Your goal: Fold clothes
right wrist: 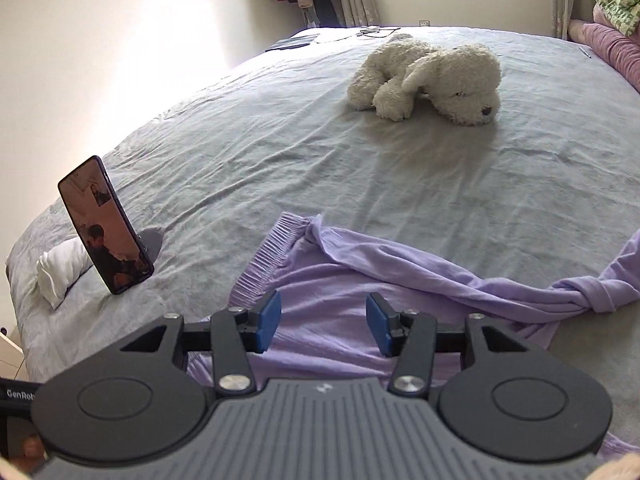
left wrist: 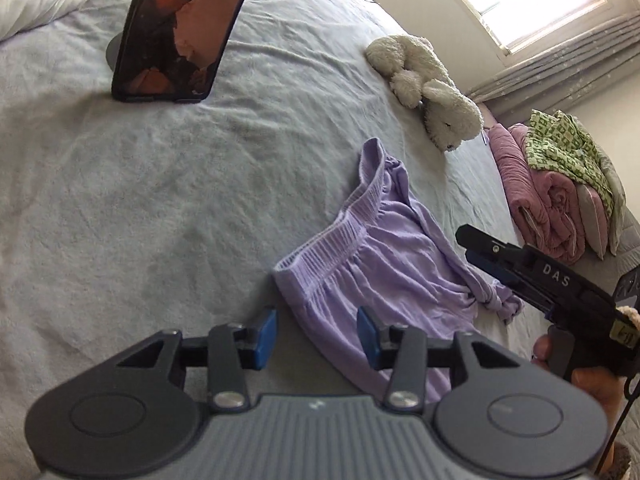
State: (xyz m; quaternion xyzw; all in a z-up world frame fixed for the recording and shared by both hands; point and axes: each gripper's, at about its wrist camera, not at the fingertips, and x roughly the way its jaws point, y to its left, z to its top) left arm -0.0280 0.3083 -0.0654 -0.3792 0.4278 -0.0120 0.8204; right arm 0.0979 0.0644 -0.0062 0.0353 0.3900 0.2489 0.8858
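A lavender garment point(left wrist: 384, 264) with a ribbed elastic waistband point(left wrist: 340, 232) lies crumpled on the grey bed sheet point(left wrist: 160, 200). One end of it is twisted into a knot point(left wrist: 500, 300). My left gripper point(left wrist: 317, 336) hangs just over the waistband corner, its blue pads apart and nothing pressed between them. In the right wrist view the garment point(right wrist: 360, 280) spreads under my right gripper point(right wrist: 324, 322), whose pads also stand apart above the cloth. The knot point(right wrist: 592, 292) lies to its right. The right gripper point(left wrist: 470, 246) also shows from the side near the knot.
A phone point(left wrist: 176, 28) leans on a stand at the left, seen also in the right wrist view point(right wrist: 106, 228). A white plush dog point(right wrist: 432, 80) lies further up the bed. Pink blankets point(left wrist: 540, 200) with a green patterned cloth are stacked at the right edge. A white bundle point(right wrist: 60, 272) sits behind the phone.
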